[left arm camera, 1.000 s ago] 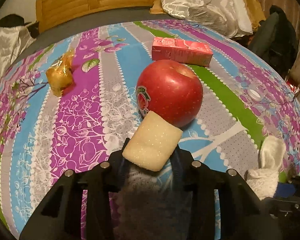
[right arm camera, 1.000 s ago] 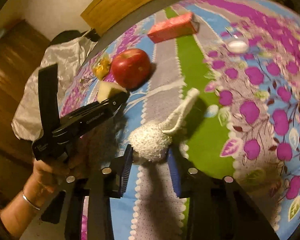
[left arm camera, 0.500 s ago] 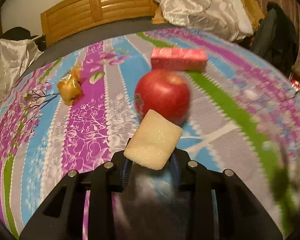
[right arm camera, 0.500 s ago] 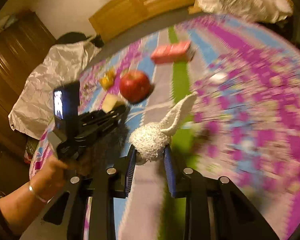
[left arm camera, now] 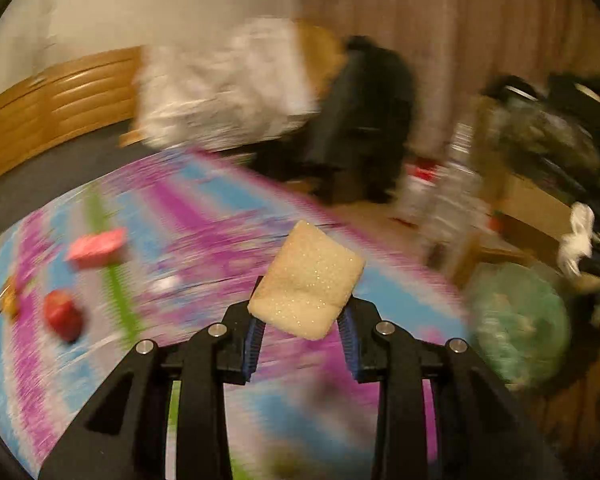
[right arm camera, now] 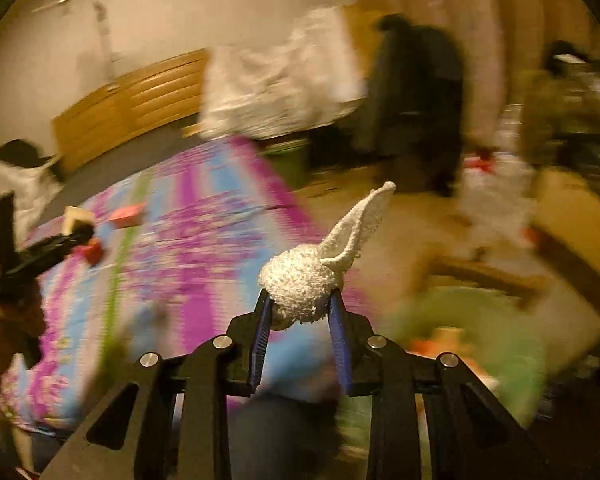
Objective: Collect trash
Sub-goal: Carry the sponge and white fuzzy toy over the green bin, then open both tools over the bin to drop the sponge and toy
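Your left gripper (left arm camera: 302, 322) clamped on pale yellow sponge-like pad (left arm camera: 306, 280), pad sticking up above striped bedspread (left arm camera: 204, 236). Your right gripper (right arm camera: 300, 316) squeezing white crumpled tissue wad (right arm camera: 304, 286), one pointed tail poking up-right. Red apple (left arm camera: 63, 315) and pink carton (left arm camera: 98, 243) lying on bedspread, well apart from both grippers. Green bag (left arm camera: 516, 320) on floor right of bed. Everything else blurry.

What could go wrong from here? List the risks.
1. The cracker is pinched only by its lower edge in the left tongs; a fast swing could snap or fling it.
2. The tissue juts past the right tongs and may slip.
3. Heavy blur makes aiming at the green bag uncertain.
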The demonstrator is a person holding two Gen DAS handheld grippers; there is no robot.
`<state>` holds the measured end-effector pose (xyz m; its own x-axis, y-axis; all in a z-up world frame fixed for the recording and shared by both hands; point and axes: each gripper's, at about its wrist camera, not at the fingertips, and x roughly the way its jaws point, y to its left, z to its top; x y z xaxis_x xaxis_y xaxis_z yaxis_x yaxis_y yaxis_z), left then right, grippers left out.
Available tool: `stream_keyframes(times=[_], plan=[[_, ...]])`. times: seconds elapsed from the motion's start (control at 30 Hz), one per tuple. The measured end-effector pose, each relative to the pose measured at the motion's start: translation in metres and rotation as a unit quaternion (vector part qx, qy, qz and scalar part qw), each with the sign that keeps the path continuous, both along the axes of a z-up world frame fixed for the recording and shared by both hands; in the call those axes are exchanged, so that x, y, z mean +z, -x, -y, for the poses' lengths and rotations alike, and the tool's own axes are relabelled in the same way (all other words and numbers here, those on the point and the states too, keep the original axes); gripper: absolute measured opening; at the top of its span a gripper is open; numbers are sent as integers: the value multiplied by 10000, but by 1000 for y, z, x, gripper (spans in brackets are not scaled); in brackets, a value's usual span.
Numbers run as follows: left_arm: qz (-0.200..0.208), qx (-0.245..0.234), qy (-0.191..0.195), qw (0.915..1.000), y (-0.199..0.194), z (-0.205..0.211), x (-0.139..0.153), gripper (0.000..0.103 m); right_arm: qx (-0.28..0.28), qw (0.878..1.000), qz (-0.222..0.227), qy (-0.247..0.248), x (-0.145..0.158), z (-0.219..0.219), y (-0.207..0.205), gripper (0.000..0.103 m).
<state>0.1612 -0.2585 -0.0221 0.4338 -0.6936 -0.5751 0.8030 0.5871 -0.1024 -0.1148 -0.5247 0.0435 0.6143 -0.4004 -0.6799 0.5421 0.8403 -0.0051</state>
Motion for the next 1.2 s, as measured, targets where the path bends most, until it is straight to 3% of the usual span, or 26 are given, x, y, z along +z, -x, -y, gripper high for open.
stream_keyframes(times=[0.13, 0.27, 0.47, 0.6, 0.77, 0.9, 1.2], plan=[[304, -1114, -75, 9933, 75, 88, 17, 31, -557, 9975, -150, 411, 22, 38, 68, 30], [411, -1775, -252, 9829, 128, 159, 18, 31, -1179, 9912, -105, 593, 35, 71, 110, 30], [368, -2236, -645, 9719, 186, 249, -3, 32, -1441, 9887, -318, 246, 0, 94, 129, 30], [308, -2195, -1122, 9687, 204, 278, -36, 32, -1484, 9879, -436, -141, -36, 96, 123, 30], [161, -2140, -1534, 9646, 208, 281, -68, 32, -1517, 9863, -585, -293, -64, 100, 121, 30], [256, -2121, -1558, 9644, 209, 283, -66, 32, -1477, 9860, -692, -344, -76, 100, 117, 30], [348, -2135, -1533, 9642, 214, 288, -61, 32, -1389, 9873, -685, -366, -74, 100, 104, 30]])
